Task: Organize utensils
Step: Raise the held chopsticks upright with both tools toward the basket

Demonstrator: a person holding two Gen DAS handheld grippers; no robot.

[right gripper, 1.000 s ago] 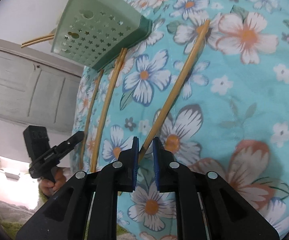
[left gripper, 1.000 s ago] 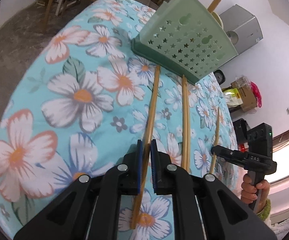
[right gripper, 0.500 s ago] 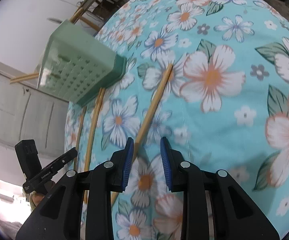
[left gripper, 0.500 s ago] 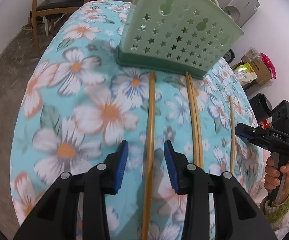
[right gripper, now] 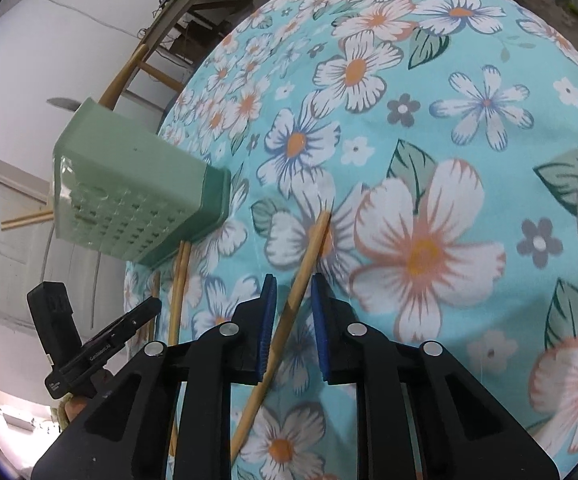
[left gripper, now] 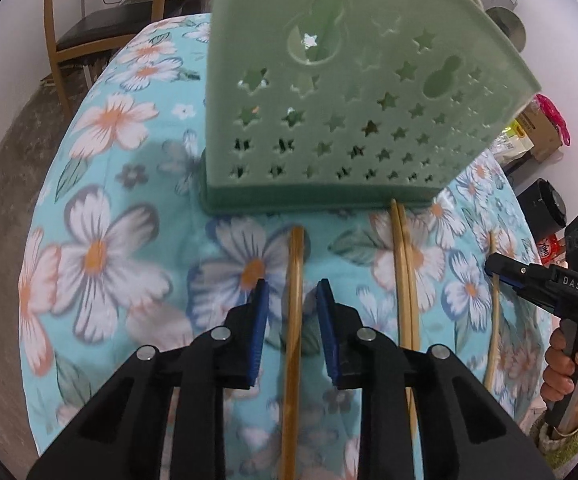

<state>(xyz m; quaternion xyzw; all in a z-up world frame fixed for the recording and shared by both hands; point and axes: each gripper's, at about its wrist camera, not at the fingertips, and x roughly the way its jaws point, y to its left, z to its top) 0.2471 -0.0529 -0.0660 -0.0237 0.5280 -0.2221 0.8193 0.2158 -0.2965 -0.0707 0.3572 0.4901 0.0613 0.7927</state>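
While both grippers straddle chopsticks lying on the flowered bench (right gripper: 469,128), neither grips: the left gripper (left gripper: 292,312) has just been narrowing around its chopstick (left gripper: 293,320) with gaps either side, and the right gripper (right gripper: 292,304) likewise, its chopstick (right gripper: 289,304) slanting between the fingers. Best to centre each stick before squeezing. Beyond stands the green holder (left gripper: 349,120), their likely destination.

A wooden chair (left gripper: 89,36) stands beyond the floral tablecloth (left gripper: 101,256), a cardboard box (left gripper: 541,136) opposite.
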